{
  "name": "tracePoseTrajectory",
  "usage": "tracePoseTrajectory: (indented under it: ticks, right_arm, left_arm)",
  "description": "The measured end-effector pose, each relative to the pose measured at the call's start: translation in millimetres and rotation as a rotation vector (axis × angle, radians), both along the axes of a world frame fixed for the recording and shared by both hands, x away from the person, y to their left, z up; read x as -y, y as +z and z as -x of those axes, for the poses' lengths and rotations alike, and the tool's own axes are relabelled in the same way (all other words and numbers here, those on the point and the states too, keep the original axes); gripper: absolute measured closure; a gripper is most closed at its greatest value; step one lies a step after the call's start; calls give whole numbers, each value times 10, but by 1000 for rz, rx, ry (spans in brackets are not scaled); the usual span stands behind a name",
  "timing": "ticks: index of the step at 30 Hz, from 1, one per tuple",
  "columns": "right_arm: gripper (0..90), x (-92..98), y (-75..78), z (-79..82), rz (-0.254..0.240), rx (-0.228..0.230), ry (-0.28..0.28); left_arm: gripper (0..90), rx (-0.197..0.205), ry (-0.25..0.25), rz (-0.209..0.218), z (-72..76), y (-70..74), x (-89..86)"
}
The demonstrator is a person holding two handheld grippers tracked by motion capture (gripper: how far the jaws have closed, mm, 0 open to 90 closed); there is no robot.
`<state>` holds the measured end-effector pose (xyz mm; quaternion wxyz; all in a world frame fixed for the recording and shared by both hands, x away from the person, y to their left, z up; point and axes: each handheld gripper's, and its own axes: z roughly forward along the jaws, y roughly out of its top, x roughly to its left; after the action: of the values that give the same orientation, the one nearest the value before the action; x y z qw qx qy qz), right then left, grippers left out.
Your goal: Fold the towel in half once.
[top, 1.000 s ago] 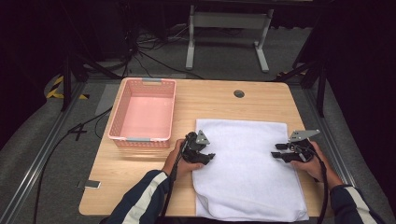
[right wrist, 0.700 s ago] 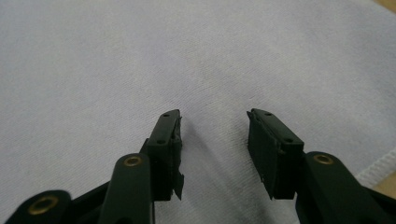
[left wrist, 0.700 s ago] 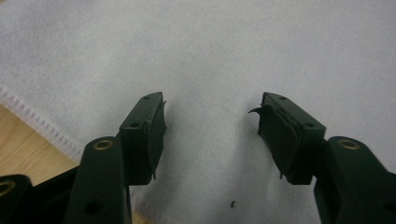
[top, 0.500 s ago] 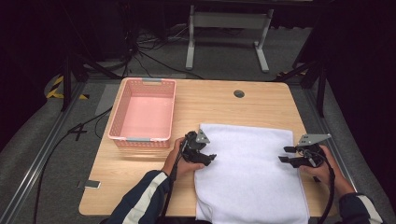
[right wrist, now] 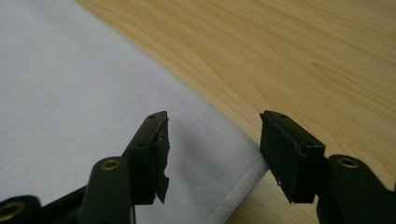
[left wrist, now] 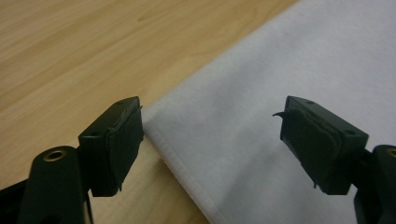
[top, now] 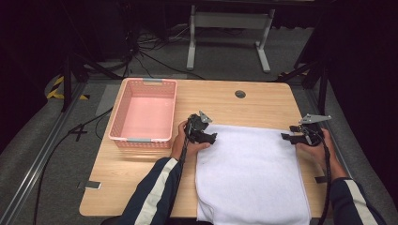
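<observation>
A white towel [top: 251, 173] lies flat on the wooden table [top: 220, 101], reaching from mid-table to the near edge. My left gripper [top: 212, 137] rests at the towel's far left corner, jaws open and straddling that corner. In the left gripper view the towel's hemmed corner [left wrist: 159, 126] sits between the open jaws of the left gripper [left wrist: 212, 140]. My right gripper [top: 285, 137] is at the towel's far right corner, open. In the right gripper view the towel's corner [right wrist: 233, 186] lies between the open jaws of the right gripper [right wrist: 212, 154]. Neither holds anything.
A pink plastic basket [top: 143, 115], nothing inside it, stands at the table's left side, just left of my left hand. A dark round grommet [top: 240, 94] sits in the tabletop at the back. Bare wood lies behind the towel.
My right gripper has moved outward to the right, to the towel's far right corner. The towel's far edge looks pulled flatter. The left gripper has stayed put.
</observation>
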<state>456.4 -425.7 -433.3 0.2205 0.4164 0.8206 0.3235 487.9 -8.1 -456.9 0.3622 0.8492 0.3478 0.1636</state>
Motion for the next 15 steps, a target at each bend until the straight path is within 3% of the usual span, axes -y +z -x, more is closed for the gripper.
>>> tracePoseTrajectory:
  ticks: [1,3,6,9,10,11,14,15]
  right_arm:
    - [411,15,-17,-37,-6,-8,-19]
    - [376,39,-65,-107,-4,-24,-37]
    - [335,72,-145,-176,-5,-61,-61]
    - [321,112,-189,-190,-48,-81,-76]
    - [322,124,-199,-187,-66,-79,-74]
    - [369,124,-204,-171,-67,-74,-70]
    - [579,94,-189,-139,-72,-78,-13]
    - [654,79,-182,-133,-75,-83,0]
  left_arm:
    - [198,-23,11,1,-49,-20,16]
    - [191,-24,31,-28,-123,-77,42]
    - [154,-62,45,7,-184,-108,16]
    - [140,-78,43,39,-199,-138,-20]
    - [140,-64,39,43,-200,-145,-15]
    - [163,-68,14,36,-191,-129,-18]
    - [356,-72,-51,49,-179,-98,-25]
    - [473,-84,-80,62,-183,-88,-41]
